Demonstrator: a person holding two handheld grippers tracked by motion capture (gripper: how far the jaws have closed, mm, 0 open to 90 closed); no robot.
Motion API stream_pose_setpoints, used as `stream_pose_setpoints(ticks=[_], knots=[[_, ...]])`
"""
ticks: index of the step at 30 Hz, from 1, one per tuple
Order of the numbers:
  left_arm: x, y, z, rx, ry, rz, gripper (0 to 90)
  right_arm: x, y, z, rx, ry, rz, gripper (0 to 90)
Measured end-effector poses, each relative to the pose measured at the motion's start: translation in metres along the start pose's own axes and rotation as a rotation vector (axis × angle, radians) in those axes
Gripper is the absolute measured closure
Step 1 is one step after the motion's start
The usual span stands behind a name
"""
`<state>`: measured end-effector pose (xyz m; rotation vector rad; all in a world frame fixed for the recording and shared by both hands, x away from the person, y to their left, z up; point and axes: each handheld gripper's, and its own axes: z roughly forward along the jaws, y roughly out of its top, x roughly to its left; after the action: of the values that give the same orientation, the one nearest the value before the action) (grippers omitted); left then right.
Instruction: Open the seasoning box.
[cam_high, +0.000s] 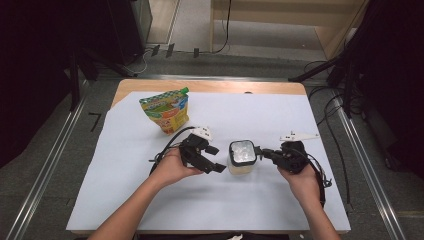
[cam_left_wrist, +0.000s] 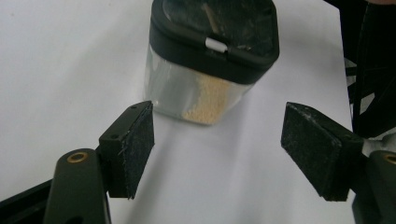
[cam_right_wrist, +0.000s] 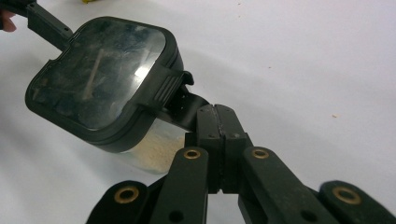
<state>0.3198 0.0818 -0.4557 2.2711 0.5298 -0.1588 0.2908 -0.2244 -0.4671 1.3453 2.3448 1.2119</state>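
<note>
A clear square container with a black lid stands on the white sheet at mid-table; it holds a low layer of beige granules. My right gripper reaches it from the right and is shut on the lid's black latch tab. In the right gripper view the container looks tilted. My left gripper sits just left of the container, open, its pads apart and short of the wall. The left gripper holds nothing.
A colourful green, yellow and orange stand-up pouch stands behind and to the left. A white sheet covers most of the wooden table. Cables trail from both grippers. Metal rails and black stands flank the table.
</note>
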Motion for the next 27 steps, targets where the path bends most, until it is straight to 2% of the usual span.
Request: stream_pose_setpoints(ticks=[3, 5, 8, 11, 15, 16, 20, 27], knots=[[0.001, 0.007, 0.004, -0.013, -0.013, -0.002, 25.3, -0.001, 0.0, 0.002, 0.003, -0.002, 0.01, 90.0], [0.001, 0.01, 0.006, -0.016, 0.009, 0.003, 21.4, -0.002, 0.0, 0.003, 0.005, -0.006, 0.006, 90.0], [0.0, 0.014, 0.011, -0.01, 0.011, 0.021, 21.6, -0.002, 0.0, 0.003, 0.004, -0.003, 0.007, 90.0], [0.0, 0.017, 0.017, 0.0, 0.01, 0.021, 19.1, -0.002, 0.0, 0.003, 0.003, -0.001, 0.009, 90.0], [0.001, 0.019, 0.024, 0.012, 0.03, 0.026, 15.8, -0.003, -0.001, 0.004, 0.003, -0.003, 0.01, 90.0], [0.001, 0.019, 0.025, 0.013, 0.02, 0.029, 15.1, -0.003, -0.001, 0.004, 0.004, -0.003, 0.014, 90.0], [0.001, 0.022, 0.031, 0.015, 0.005, 0.042, 15.3, -0.003, -0.001, 0.005, 0.009, -0.006, 0.025, 90.0], [0.0, 0.028, 0.038, 0.012, 0.019, 0.072, 14.4, -0.003, -0.002, 0.006, 0.01, -0.007, 0.031, 90.0]])
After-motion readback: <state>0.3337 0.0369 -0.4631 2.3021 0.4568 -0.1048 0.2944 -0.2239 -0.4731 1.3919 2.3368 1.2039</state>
